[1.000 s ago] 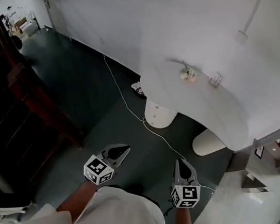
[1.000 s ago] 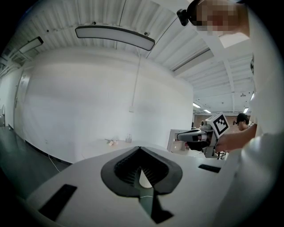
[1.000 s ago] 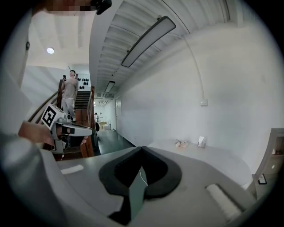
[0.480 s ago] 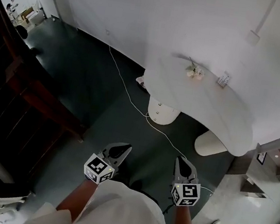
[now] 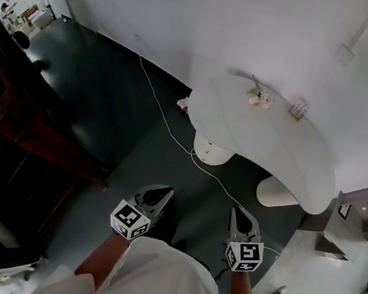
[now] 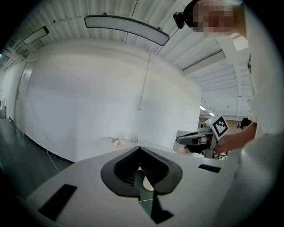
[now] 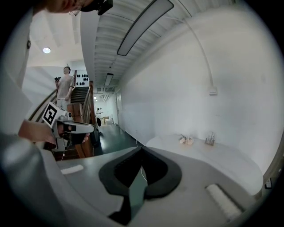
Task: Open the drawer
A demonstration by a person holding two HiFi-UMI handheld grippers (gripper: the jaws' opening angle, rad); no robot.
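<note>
Left tongs (image 5: 162,192): pressed together, empty, over the dark floor (image 5: 107,111).
Right tongs (image 5: 238,214): pressed together, empty, alongside.
Drawer: cannot be made out.
White counter (image 5: 273,146): ahead of both tongs.

Left gripper (image 5: 161,193): jaws stood together; pointed forward, slightly down.
Right gripper (image 5: 238,216): jaws stood together; held alongside the left, apart.

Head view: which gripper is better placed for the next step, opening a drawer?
Right, tentatively. No drawer shows. The left gripper and right gripper are side by side, both shut and empty, pointing toward the white table; the right one sits slightly nearer it.
</note>
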